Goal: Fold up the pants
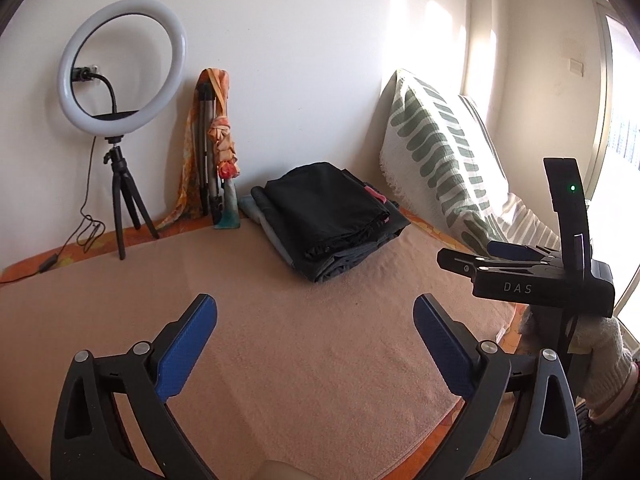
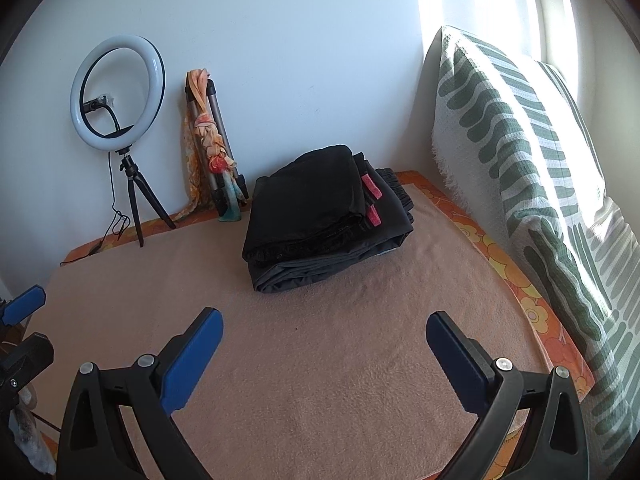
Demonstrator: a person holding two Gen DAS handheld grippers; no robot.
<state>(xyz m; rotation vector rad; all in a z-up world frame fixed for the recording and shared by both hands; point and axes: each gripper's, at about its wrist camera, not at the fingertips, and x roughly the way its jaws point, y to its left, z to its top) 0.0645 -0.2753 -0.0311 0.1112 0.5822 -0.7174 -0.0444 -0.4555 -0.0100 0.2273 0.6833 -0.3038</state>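
Left wrist view: the left gripper (image 1: 315, 312) stands with its blue-padded jaws spread wide, nothing between them, above the peach-coloured blanket (image 1: 280, 360) that covers the bed. The folded black pants (image 1: 326, 208) lie as the top layer of a small stack of folded dark garments (image 1: 344, 258) at the far end of the blanket, well apart from the gripper. A white ring light on a black tripod (image 1: 122, 66) stands at the far left by the wall, and a folded tripod wrapped in orange patterned cloth (image 1: 212, 140) leans beside it. A green-and-white patterned cushion (image 1: 436, 148) leans at the right. The right gripper (image 1: 496, 256) appears at the right edge, held by a hand in a white knitted glove (image 1: 608, 360) (seen side-on, so its opening cannot be judged here).

Right wrist view: the right gripper (image 2: 323, 326) is fully open and empty, its jaws over bare blanket (image 2: 320, 380). The black pants (image 2: 308, 208) rest on the stack, centre frame, clear of both jaws; red tabs (image 2: 372, 200) show at the stack's right side. One blue pad of the left gripper (image 2: 24, 304) shows at the left edge.
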